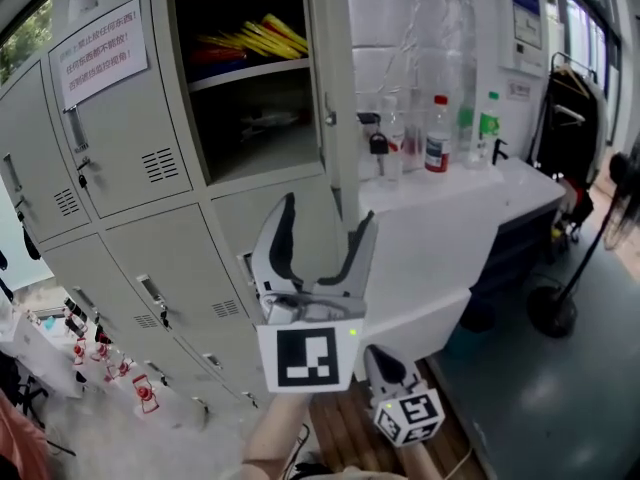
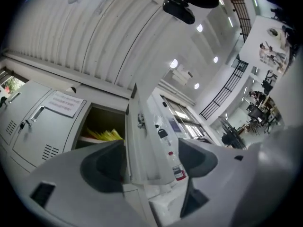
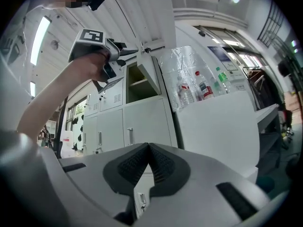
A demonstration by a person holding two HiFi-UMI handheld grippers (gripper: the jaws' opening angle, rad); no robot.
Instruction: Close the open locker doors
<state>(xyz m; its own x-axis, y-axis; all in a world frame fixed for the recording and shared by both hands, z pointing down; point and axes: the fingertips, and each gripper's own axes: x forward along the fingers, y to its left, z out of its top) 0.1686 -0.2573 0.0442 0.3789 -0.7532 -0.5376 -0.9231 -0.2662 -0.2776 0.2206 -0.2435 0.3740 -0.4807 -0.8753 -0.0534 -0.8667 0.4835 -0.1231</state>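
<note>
Nearest the camera, low down, the right gripper (image 1: 382,363) hangs with jaws pressed together on nothing. Above it the left gripper (image 1: 328,216) is raised, jaws spread, with the lower free edge of the open locker door (image 1: 330,88) standing between them (contact cannot be confirmed). Door's long axis is upright; it juts edge-on toward the person, its compartment (image 1: 250,98) lying to the left, so the left gripper is the nearer. Behind: shut lockers (image 1: 120,148), white counter (image 1: 500,193) with bottles (image 1: 437,133), grey floor (image 1: 540,388)
</note>
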